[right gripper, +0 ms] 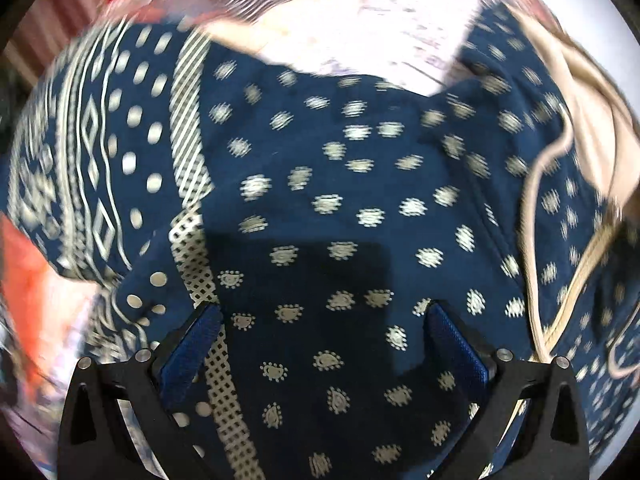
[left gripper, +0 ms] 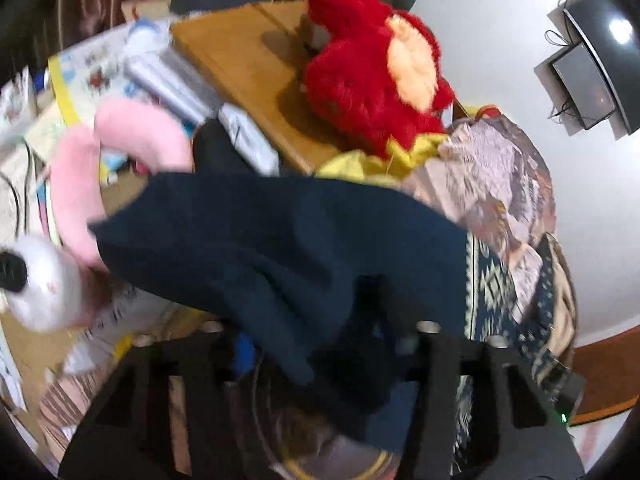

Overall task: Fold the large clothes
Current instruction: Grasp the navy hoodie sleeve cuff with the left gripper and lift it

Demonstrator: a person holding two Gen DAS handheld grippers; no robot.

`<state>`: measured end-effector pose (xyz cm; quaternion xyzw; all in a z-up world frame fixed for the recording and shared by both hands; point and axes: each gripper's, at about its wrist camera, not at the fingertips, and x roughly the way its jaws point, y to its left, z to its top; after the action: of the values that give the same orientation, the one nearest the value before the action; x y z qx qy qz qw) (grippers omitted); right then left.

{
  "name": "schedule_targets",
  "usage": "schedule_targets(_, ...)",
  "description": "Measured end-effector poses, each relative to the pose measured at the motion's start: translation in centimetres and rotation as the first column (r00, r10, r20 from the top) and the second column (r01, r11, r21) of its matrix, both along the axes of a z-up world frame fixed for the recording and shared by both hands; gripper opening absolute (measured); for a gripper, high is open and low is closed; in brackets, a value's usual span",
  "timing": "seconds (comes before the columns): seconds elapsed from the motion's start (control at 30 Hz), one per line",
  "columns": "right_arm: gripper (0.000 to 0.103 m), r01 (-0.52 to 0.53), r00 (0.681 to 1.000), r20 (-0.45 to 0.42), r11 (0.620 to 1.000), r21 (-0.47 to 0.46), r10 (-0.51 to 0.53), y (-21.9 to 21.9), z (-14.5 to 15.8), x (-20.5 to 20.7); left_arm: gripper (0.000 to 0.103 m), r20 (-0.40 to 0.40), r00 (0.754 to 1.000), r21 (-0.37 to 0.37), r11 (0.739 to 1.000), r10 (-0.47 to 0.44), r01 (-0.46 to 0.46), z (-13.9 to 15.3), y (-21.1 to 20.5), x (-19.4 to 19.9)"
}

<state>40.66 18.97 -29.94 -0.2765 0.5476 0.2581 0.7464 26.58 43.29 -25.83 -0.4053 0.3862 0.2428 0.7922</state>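
Observation:
In the left wrist view a plain dark navy garment [left gripper: 260,240] hangs over my left gripper [left gripper: 320,344] and hides its fingertips; whether the jaws are closed on the cloth does not show. A navy cloth with a white pattern [left gripper: 492,292] lies to its right. In the right wrist view my right gripper [right gripper: 324,320] is open, its blue-padded fingers [right gripper: 452,344] spread wide and pressed against that navy patterned cloth [right gripper: 360,184], which fills the view. Both views are motion-blurred.
A red plush toy [left gripper: 372,68] sits on a wooden board [left gripper: 248,64]. A pink plush [left gripper: 120,152], yellow cloth [left gripper: 360,160] and a pale printed cloth [left gripper: 488,172] lie around. Beige fabric with a cord [right gripper: 580,128] lies at right.

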Motion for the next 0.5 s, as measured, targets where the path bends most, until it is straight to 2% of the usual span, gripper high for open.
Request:
schedule_targets(0.03,0.103,-0.022,1.000,0.013,1.000,-0.008,0.022,0.4,-0.1,-0.5,0.019,-0.018,1.000,0.035,0.999,0.007,-0.006,0.5,-0.1,0.4)
schedule_targets(0.13,0.103,-0.036,0.999,-0.005,0.999,0.004,0.036,0.6,-0.1,-1.0,0.008,-0.043,0.999,0.160,0.987,-0.003,0.010,2.7,-0.9,1.6)
schedule_targets(0.23,0.103,-0.035,0.999,-0.018,0.999,0.011,0.035,0.3,-0.2,-0.8,0.007,-0.010,0.998,0.300,0.952,-0.054,0.055,6.7,-3.3,2.3)
schedule_targets(0.33,0.103,-0.056,0.998,-0.037,0.998,-0.005,0.056,-0.6,-0.1,-0.7,0.007,0.051,0.989,0.435,0.894,-0.142,0.106,11.8,-6.9,3.2)
schedule_targets(0.4,0.103,-0.053,0.996,-0.076,0.999,0.006,0.054,-1.9,1.3,-0.6,0.007,0.076,0.972,0.515,0.844,-0.222,0.152,15.1,-10.0,4.1)
schedule_targets(0.5,0.103,-0.025,0.994,-0.104,0.998,0.064,0.031,-4.5,3.9,-1.1,0.007,0.100,0.931,0.591,0.774,-0.350,0.228,18.7,-15.2,5.7)
